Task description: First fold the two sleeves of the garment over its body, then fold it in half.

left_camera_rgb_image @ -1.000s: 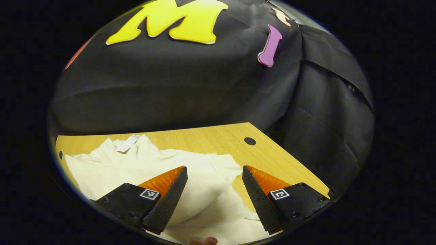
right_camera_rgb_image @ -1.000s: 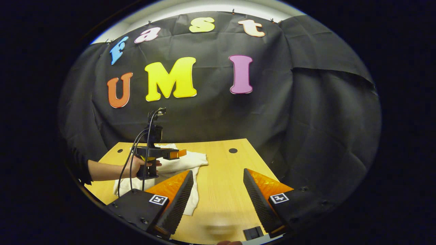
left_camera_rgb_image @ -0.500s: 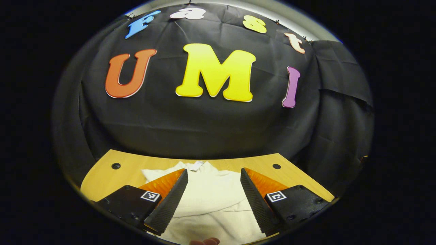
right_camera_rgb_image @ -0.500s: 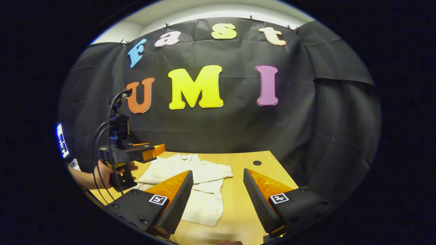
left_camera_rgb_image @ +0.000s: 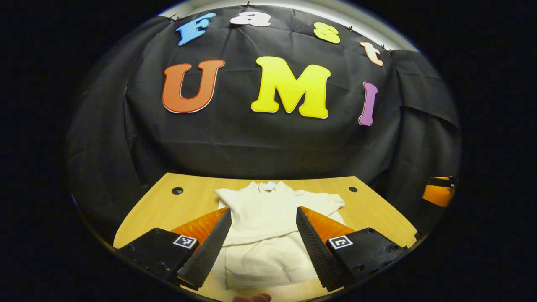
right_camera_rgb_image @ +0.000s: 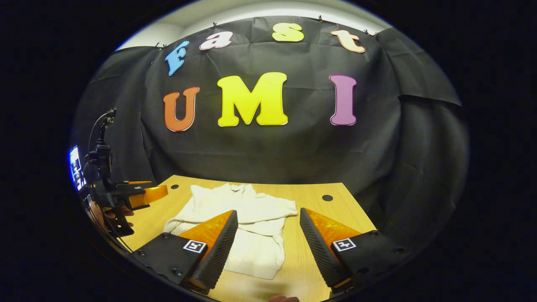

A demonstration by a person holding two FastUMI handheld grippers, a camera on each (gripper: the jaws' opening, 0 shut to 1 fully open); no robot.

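Observation:
A cream-white garment (left_camera_rgb_image: 268, 226) (right_camera_rgb_image: 247, 222) lies folded on the wooden table (left_camera_rgb_image: 188, 201) (right_camera_rgb_image: 314, 256), collar and label toward the back wall. A sleeve lies across its body, and a short sleeve tip sticks out to the right. My left gripper (left_camera_rgb_image: 263, 243) hovers above the garment's near part, open, nothing between its fingers. My right gripper (right_camera_rgb_image: 268, 247) is open too, held above the garment's right near edge. The left gripper (right_camera_rgb_image: 138, 195) also appears at the far left of the right gripper view, held in a hand (right_camera_rgb_image: 102, 216). Part of the right gripper (left_camera_rgb_image: 438, 193) appears at the right edge of the left gripper view.
The table has round cable holes (left_camera_rgb_image: 177, 191) (left_camera_rgb_image: 353, 189) (right_camera_rgb_image: 327, 197) near its back corners. Black cloth hangs close behind the table and along its right side. A lit screen (right_camera_rgb_image: 75, 167) glows at the far left of the right gripper view.
Both grippers have drawn back and risen from the garment, so more of the table and wall shows. The left gripper swung to face the garment squarely. The garment lies still.

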